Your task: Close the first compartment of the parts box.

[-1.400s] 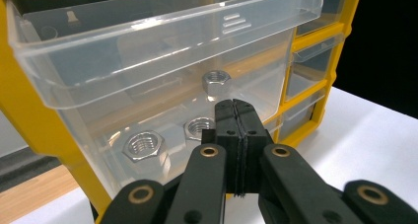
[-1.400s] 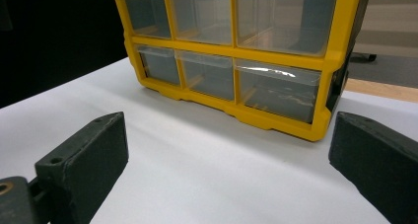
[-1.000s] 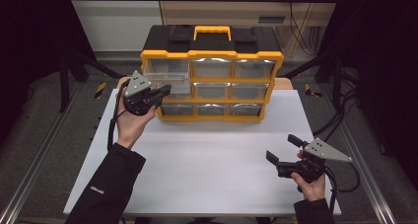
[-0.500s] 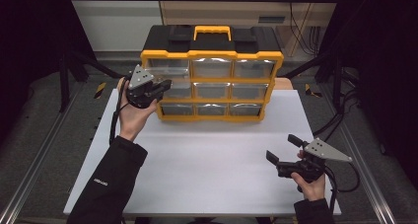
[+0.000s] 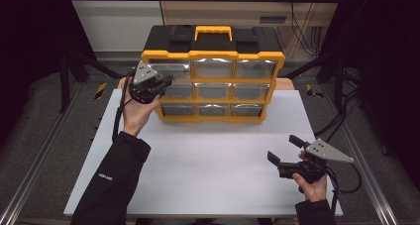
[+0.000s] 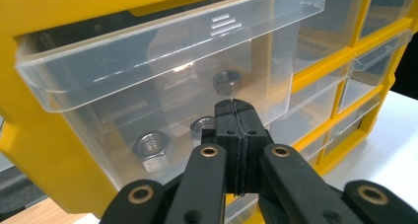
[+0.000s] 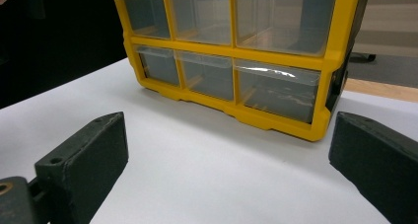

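Up close, closed black tongs [image 6: 236, 116] face clear plastic drawer [image 6: 162, 81].

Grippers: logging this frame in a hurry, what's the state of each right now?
Left gripper: jaws shut on nothing, tips against the clear drawer front.
Right gripper: jaws open, holding nothing, over the table.

Left tool [image 6: 235, 135] hides part of a hex nut [image 6: 203, 127] in the clear drawer [image 6: 162, 81]
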Action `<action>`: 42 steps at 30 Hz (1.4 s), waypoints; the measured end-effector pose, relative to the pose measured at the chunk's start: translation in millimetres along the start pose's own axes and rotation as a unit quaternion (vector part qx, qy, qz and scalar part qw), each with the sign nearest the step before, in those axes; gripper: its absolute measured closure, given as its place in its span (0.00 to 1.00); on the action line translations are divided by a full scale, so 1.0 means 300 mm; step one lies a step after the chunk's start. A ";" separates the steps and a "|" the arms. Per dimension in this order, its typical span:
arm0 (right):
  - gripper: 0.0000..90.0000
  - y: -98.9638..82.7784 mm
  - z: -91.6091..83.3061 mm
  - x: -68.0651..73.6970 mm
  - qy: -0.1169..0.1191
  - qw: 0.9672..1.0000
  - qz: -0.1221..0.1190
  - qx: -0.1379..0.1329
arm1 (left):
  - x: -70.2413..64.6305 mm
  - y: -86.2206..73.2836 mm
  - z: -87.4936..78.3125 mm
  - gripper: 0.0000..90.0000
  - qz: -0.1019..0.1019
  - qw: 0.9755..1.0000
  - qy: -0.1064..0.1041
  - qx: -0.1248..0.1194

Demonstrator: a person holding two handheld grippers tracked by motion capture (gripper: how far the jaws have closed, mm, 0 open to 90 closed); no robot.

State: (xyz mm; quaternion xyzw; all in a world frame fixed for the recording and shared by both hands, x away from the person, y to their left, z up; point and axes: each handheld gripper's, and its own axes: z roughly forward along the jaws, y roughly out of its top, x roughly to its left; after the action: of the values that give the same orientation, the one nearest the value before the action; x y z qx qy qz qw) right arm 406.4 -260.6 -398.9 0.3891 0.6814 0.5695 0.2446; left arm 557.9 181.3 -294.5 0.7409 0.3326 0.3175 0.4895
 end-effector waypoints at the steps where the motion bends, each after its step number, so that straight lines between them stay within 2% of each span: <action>1: 0.02 0.000 0.000 0.000 0.000 1.000 0.000 0.000 | 0.001 0.001 0.002 0.99 0.000 1.000 0.001 0.001; 27: 0.02 0.003 -0.004 -0.001 0.000 1.000 0.000 -0.001 | 0.012 0.013 0.050 0.99 0.008 1.000 0.026 0.002; 37: 0.02 0.003 -0.005 0.000 0.001 1.000 0.001 -0.002 | 0.013 0.011 0.050 0.96 0.002 1.000 0.023 0.000; 40: 0.02 0.004 -0.006 0.000 0.002 1.000 0.001 -0.004 | 0.004 0.010 0.036 0.95 -0.006 1.000 0.010 -0.010; 42: 0.02 0.004 -0.005 0.001 0.002 1.000 0.001 -0.003 | -0.007 0.009 0.023 0.93 -0.004 1.000 0.004 -0.012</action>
State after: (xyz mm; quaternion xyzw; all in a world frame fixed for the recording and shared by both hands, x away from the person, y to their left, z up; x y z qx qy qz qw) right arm 405.3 -261.3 -397.3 0.3882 0.6796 0.5726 0.2441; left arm 562.5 175.2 -294.6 0.7325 0.3337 0.3226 0.4979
